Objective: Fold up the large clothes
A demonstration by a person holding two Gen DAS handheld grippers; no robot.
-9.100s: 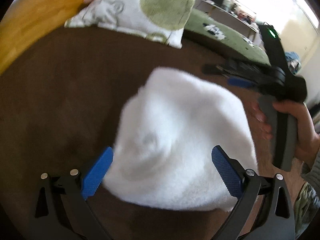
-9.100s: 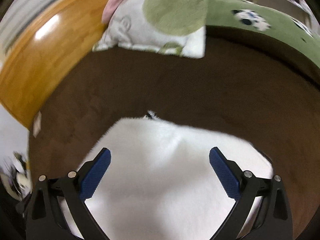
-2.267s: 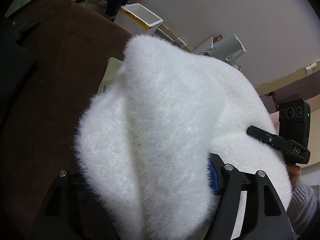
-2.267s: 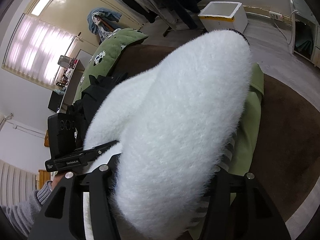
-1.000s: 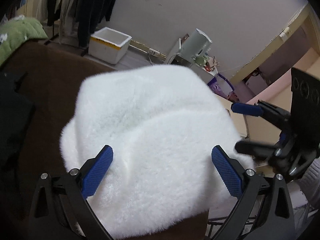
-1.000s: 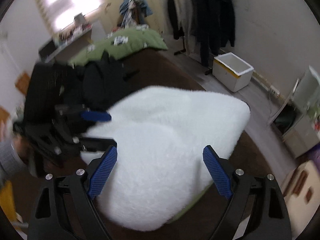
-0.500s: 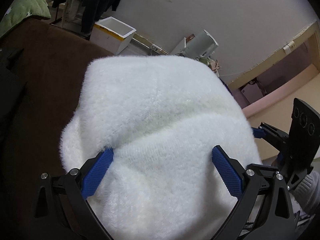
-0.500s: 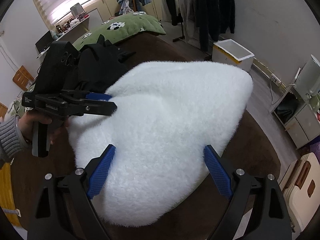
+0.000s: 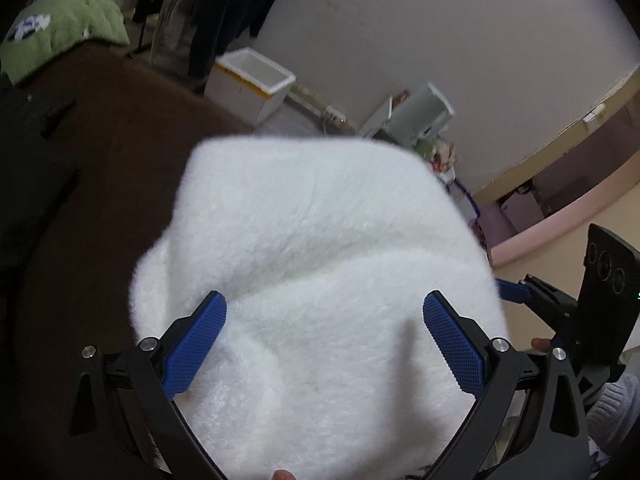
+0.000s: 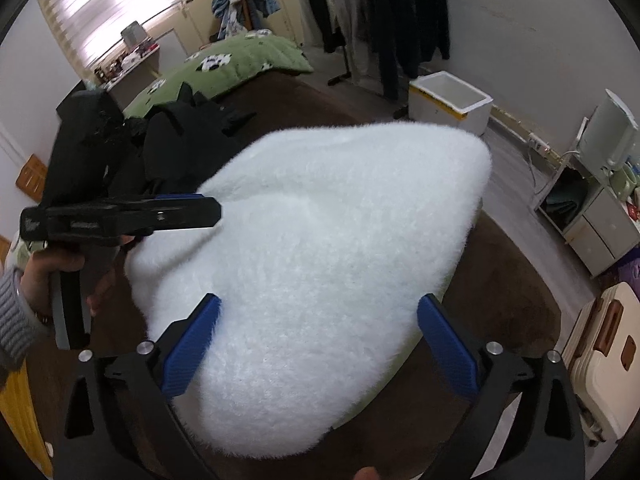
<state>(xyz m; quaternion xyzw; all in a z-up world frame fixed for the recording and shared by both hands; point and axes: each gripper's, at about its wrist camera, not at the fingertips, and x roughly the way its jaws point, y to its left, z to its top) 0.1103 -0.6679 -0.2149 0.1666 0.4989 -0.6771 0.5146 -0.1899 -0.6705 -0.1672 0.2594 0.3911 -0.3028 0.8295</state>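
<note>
A folded white fluffy garment (image 9: 320,272) lies on the brown bed cover (image 9: 100,184). In the right wrist view the white garment (image 10: 320,248) fills the middle, and a pale green cloth edge (image 10: 394,378) peeks out beneath it. My left gripper (image 9: 325,340) hovers over the near part of the bundle, blue pads wide apart and free of it. My right gripper (image 10: 318,344) is above the other side with its jaws opening; the garment shows between the pads, which do not press on it. A hand (image 10: 52,276) holds the left gripper (image 10: 188,210) side-on at the bundle's left edge.
A heap of black clothes (image 10: 176,140) lies on the bed behind the bundle, with a green quilt (image 10: 240,60) beyond it. On the floor stand a white foam box (image 10: 448,100), a rack of hanging coats (image 10: 380,8), a low cabinet (image 10: 600,228) and a cream suitcase (image 10: 600,356).
About two seconds ago both grippers were shut on the white garment, carrying it. They have let it go onto the bed and now hover open. The right pads stand slightly wider than half a second ago.
</note>
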